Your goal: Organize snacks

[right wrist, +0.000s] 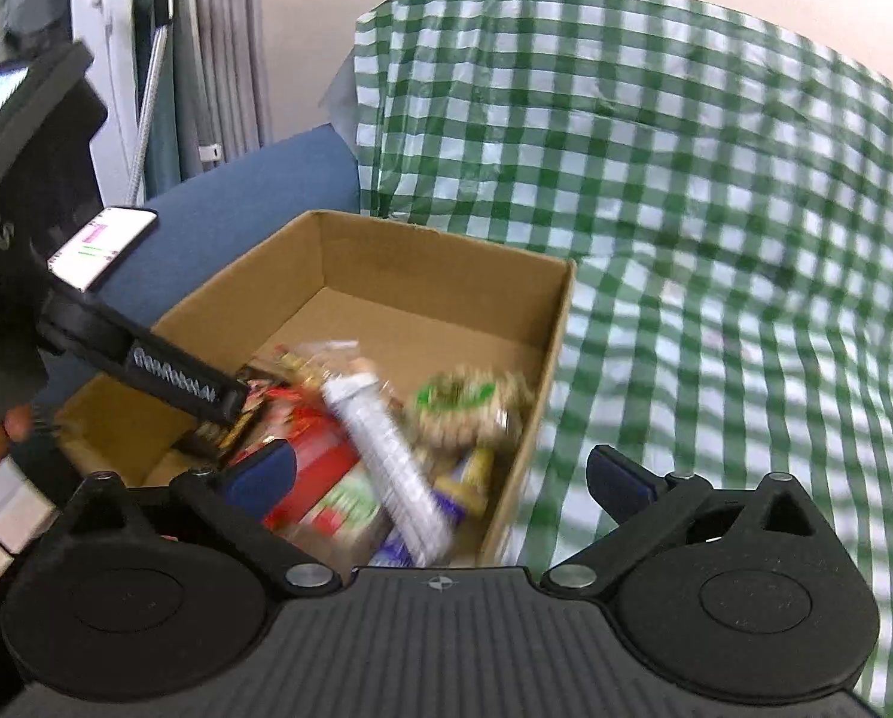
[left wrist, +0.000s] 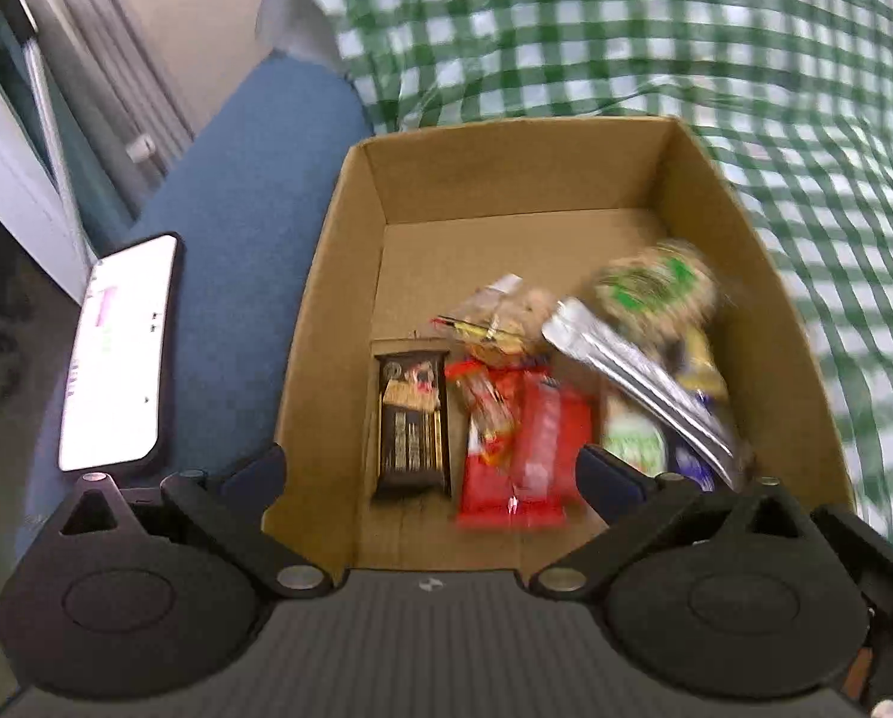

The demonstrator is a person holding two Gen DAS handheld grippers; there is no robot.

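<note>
While both of my grippers hang over the cardboard box [left wrist: 338,275], neither holds anything: the left gripper [left wrist: 431,469] has its fingers spread wide above the wrappers, and the right gripper [right wrist: 443,478] stands just as wide, one finger over the snacks and the other out over the checked cloth [right wrist: 715,239].

Starting at the left, a phone [left wrist: 117,353] lies face up with its screen lit on the blue cushion [left wrist: 237,191], just beside the box wall, probably parked there so it stays readable while I work. Next comes the box itself, plain brown corrugated board, open-topped, its far half bare. The snacks sit bunched in the near half, which I judge is where they fell rather than where they belong.

Leftmost of them is a dark bar [left wrist: 413,419], flat, glossy and rectangular, lying square to the wall. Beside it, touching, is a red packet [left wrist: 524,461], shiny and crinkled. A clear bag [left wrist: 500,323] of something pale lies behind those. A long silver foil pouch [left wrist: 631,377] leans slantwise across the heap, and a round green-labelled packet [left wrist: 655,293], blurred, sits near the right wall.

Right of the box, the thin, wrinkled green-and-white cloth is draped.
</note>
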